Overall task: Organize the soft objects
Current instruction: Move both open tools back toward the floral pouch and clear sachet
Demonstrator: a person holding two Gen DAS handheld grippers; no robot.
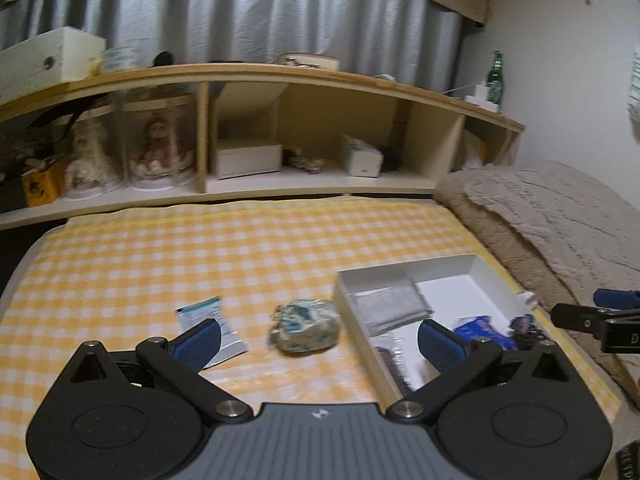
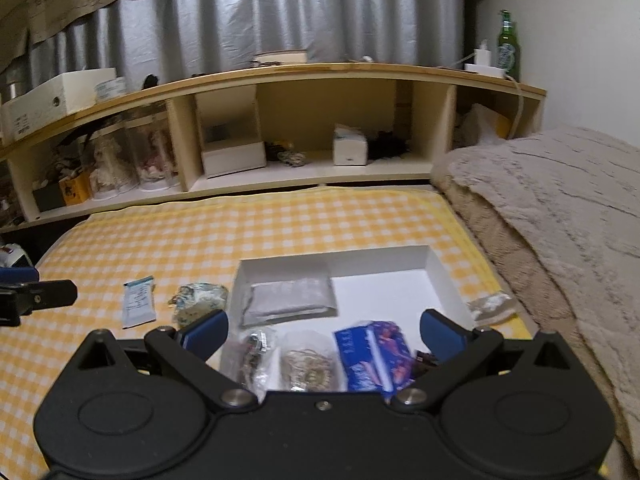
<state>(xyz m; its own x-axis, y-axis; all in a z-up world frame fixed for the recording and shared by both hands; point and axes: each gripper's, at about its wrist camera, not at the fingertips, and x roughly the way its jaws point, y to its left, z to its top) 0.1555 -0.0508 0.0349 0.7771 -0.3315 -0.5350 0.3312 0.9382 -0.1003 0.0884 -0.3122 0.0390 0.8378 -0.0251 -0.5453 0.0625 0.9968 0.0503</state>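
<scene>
Beige blanket beside white box

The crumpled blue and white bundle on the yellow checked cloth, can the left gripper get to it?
Probably yes. The crumpled bundle lies in the open on the checked cloth, just ahead of the left gripper, whose fingers are spread wide and empty. Only the white box sits close on its right.

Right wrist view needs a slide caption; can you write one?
Open right gripper hovers over white box holding packets on yellow checked cloth.
</scene>
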